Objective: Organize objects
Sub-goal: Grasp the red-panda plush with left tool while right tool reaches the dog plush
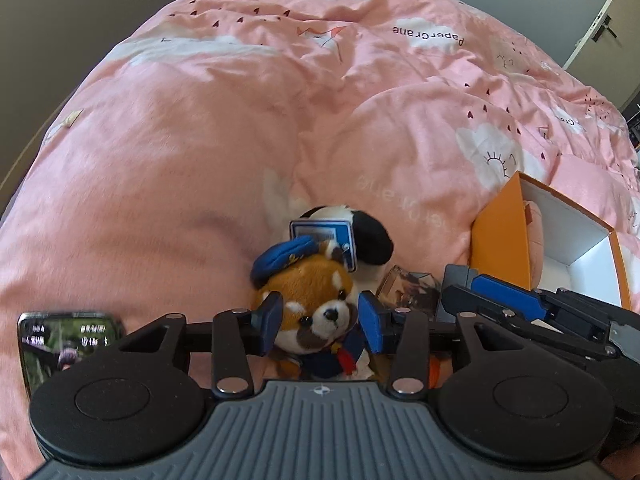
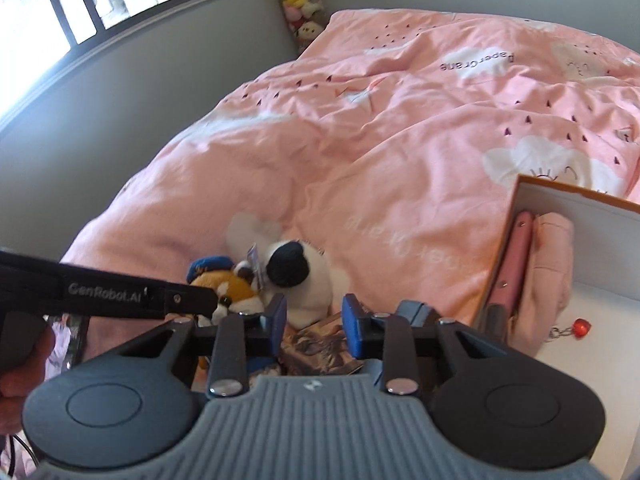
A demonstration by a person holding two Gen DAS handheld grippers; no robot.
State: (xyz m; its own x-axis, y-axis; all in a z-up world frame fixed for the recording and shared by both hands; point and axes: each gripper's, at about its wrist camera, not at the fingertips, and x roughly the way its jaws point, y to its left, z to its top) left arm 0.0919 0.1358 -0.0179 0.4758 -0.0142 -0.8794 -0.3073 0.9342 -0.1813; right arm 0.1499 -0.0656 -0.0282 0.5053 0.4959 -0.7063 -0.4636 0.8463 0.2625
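Across the whole bed lay a rumpled pink duvet printed with white clouds (image 1: 224,128), and everything to be tidied sat on its near end. At the right edge stood an open orange cardboard box with a white lining (image 2: 600,248), already holding a folded pale pink cloth (image 2: 554,264), a slim pink case standing on edge (image 2: 510,264) and a small red charm on a chain (image 2: 579,327). Near the middle lay a white and black plush toy with a blue tag (image 1: 360,236), and touching its front was a smaller brown red-panda plush in a blue cap and uniform (image 1: 316,292). Just beside them lay a flat dark printed packet (image 2: 320,344), and to the far left a dark phone-like screen (image 1: 66,340).

The left gripper (image 1: 322,322) had its blue pads either side of the panda's head; the jaws stood apart at about the head's width, and I could not tell whether the pads were pressing it or only bracketing it. The right gripper (image 2: 314,322) hung open and empty over the printed packet.

Judging by this, the step in hand was picking up the panda plush for the box. The next move would call for closing firmly on the soft head, lifting clear of the white toy, then carrying rightward over the box wall without snagging the right gripper alongside.
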